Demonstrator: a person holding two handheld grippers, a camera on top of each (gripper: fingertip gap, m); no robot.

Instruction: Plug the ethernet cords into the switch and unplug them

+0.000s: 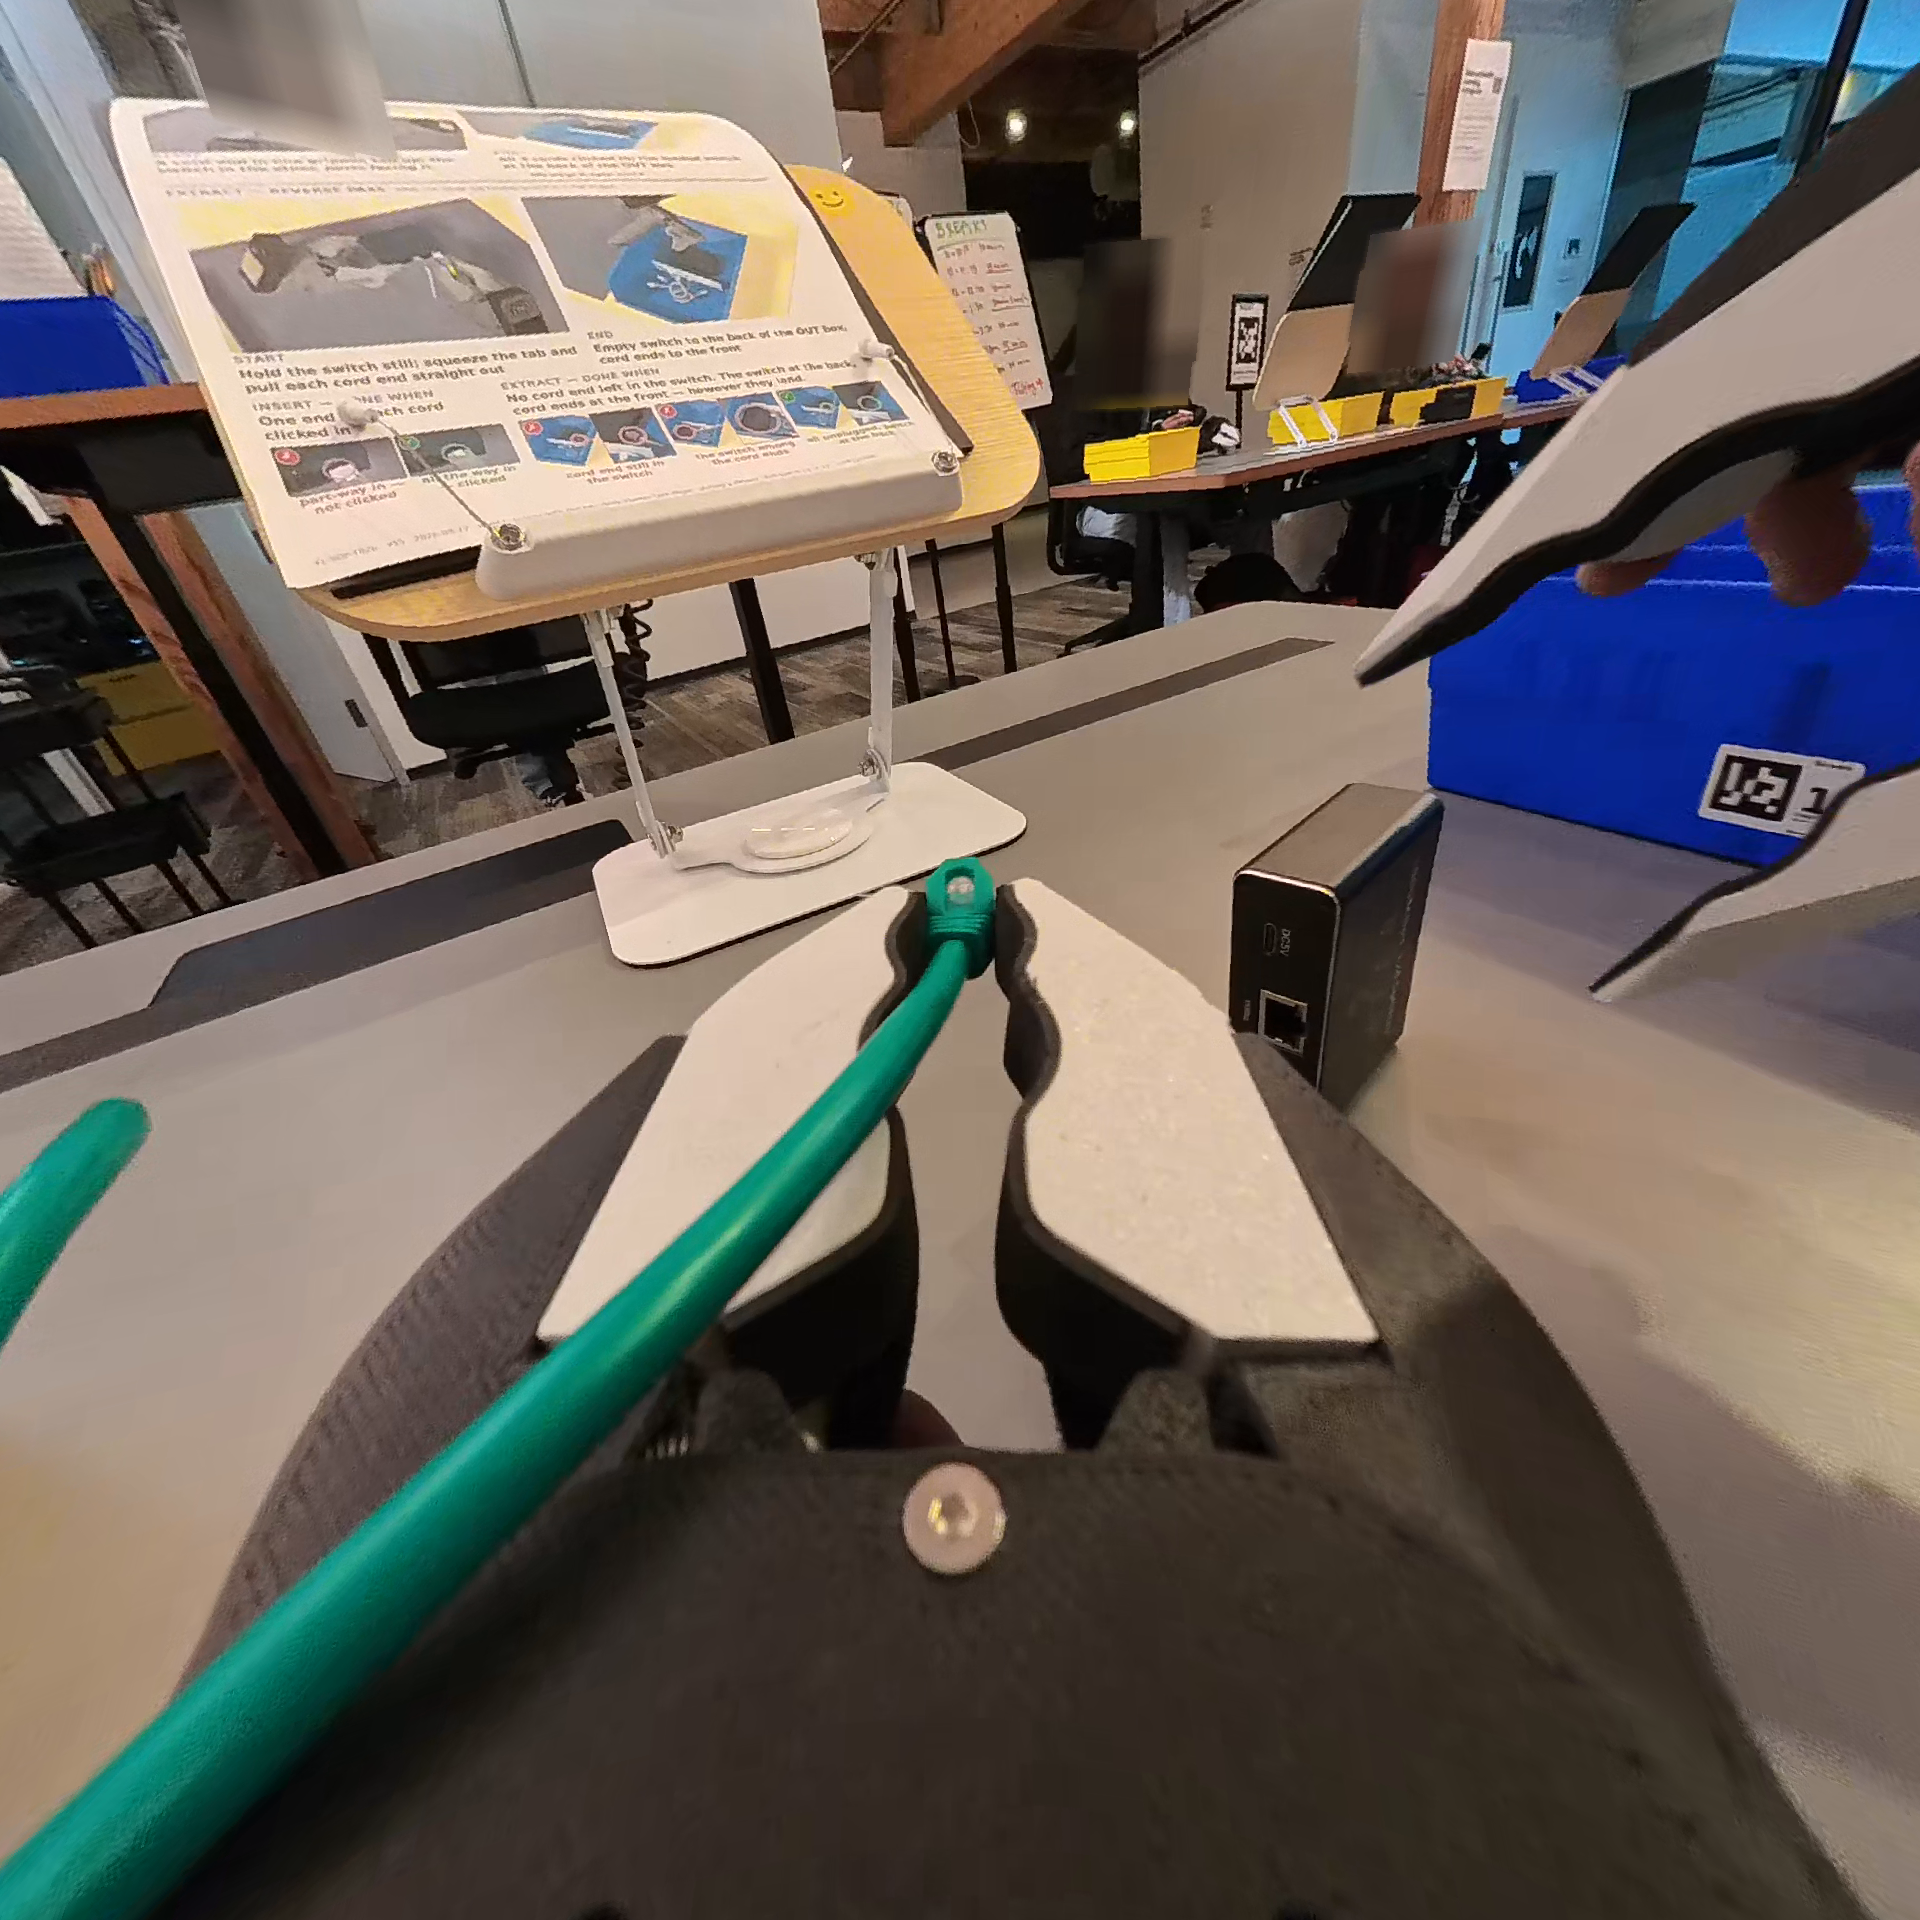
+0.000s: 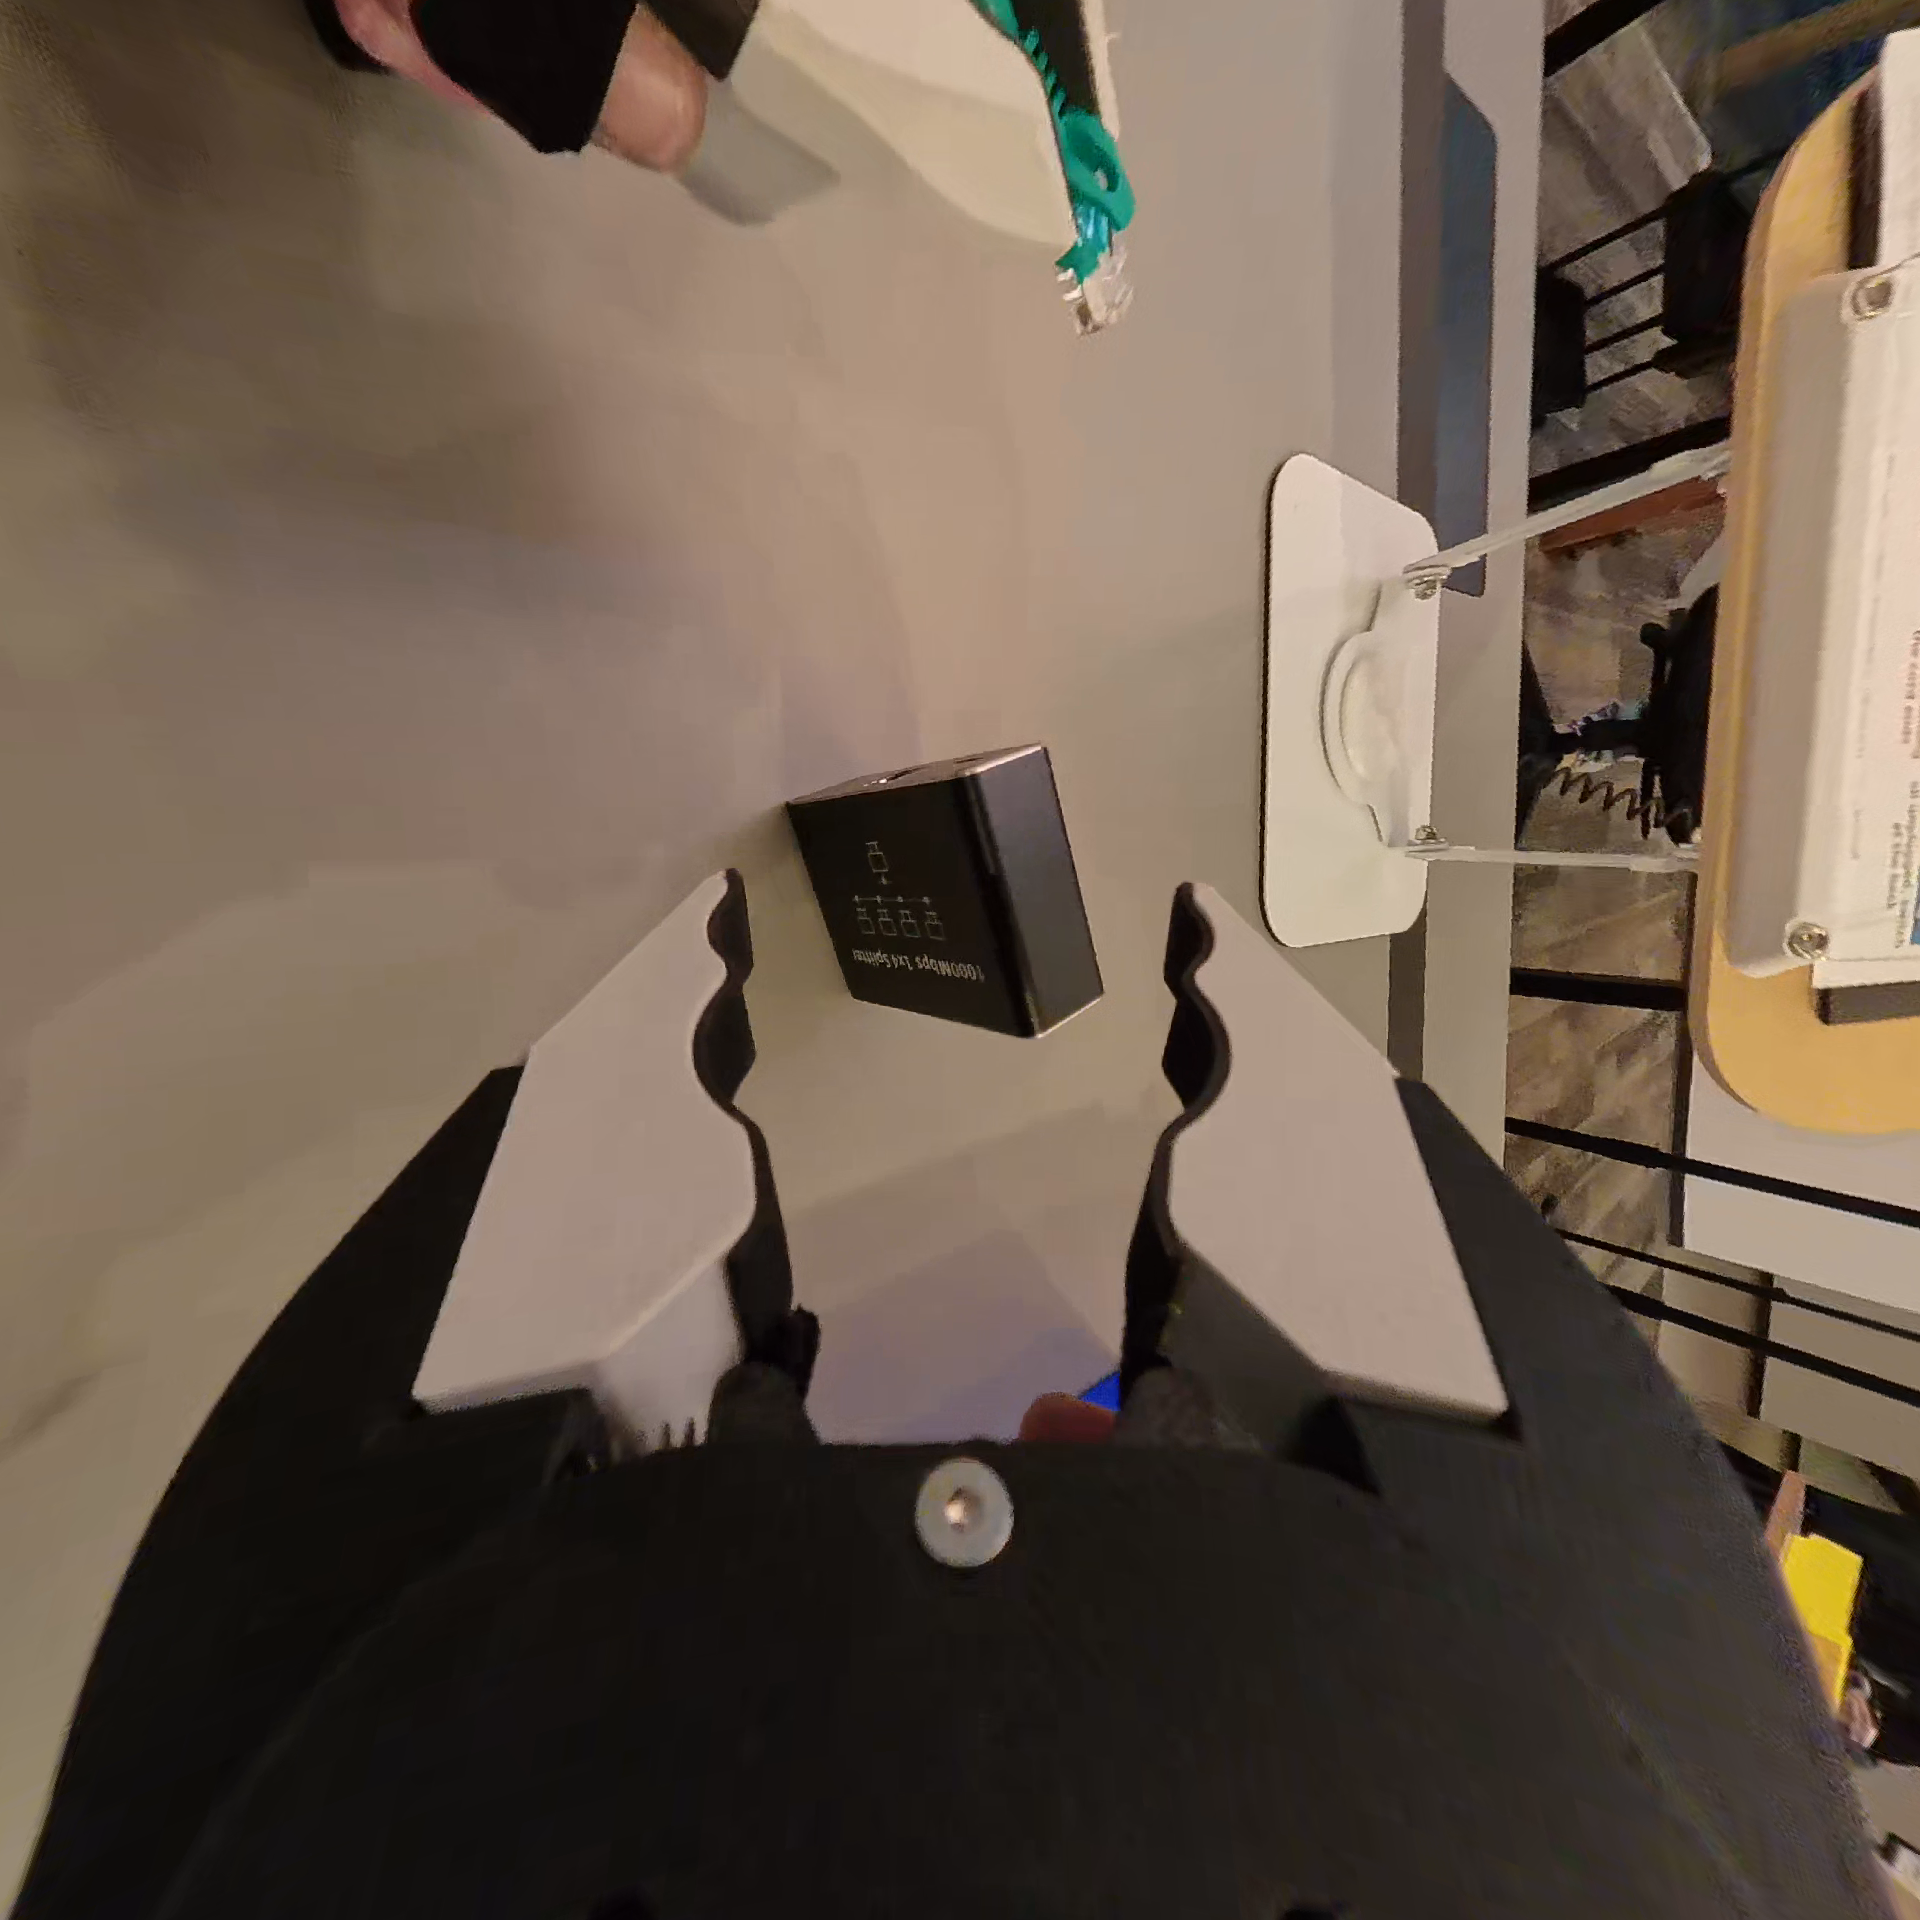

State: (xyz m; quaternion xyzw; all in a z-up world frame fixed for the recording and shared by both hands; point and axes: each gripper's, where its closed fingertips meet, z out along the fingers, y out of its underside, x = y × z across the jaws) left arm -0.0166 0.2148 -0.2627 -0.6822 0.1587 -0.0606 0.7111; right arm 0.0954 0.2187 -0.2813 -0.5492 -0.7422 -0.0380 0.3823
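Left gripper, a black body with pale grey wavy-edged fingers, is pinched on the green ethernet cord just behind its ribbed green boot, so the clear plastic plug juts free past the fingertips. Held that close to the end, the plug can likely be steered without flopping, while the rest of the cord trails back over the gripper body and off the lower left of the left wrist view. Beyond the tips stands a white metal document stand carrying a printed instruction sheet, near but clear of the cord.

Further right, the small black box-shaped switch sits on the grey tabletop, its end face with one visible port turned toward the left gripper's side. No cord is in it.

Right gripper hovers over the switch with its fingers spread wide, one on either side and not touching. Judging by that straddle, it is placed to clamp the light box so it won't slide when the plug is pushed in. A blue plastic bin stands at the far right.
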